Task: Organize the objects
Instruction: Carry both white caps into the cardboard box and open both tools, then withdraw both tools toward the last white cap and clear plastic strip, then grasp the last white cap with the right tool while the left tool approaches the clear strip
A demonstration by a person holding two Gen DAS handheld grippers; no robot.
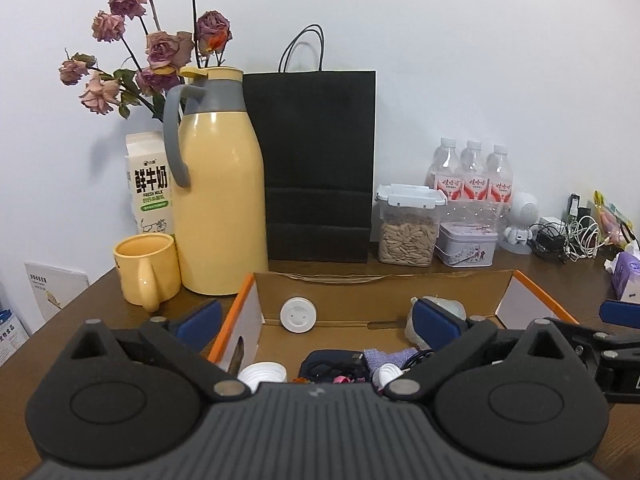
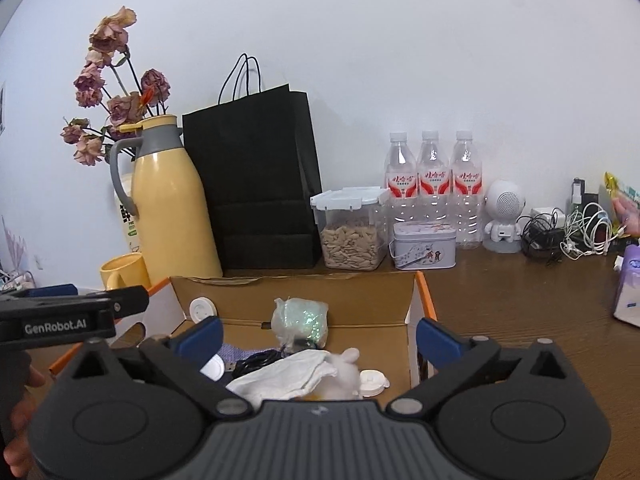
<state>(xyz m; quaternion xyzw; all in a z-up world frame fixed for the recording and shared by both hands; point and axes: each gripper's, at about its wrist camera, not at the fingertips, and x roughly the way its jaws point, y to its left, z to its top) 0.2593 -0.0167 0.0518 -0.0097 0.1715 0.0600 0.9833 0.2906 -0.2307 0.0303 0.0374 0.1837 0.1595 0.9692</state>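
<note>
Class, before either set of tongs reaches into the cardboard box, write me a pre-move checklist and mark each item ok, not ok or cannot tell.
1. Left tongs open and holding nothing: ok.
2. Right tongs open and holding nothing: ok.
3. Cardboard box open on top, so the tongs can enter: ok.
4. Items in the box apart enough for a clean pick: not ok; white cloth, black cable and plastic bag overlap.
5. Round white disc lies by itself at the back: ok.
6. Where sorted things should go: cannot tell.
</note>
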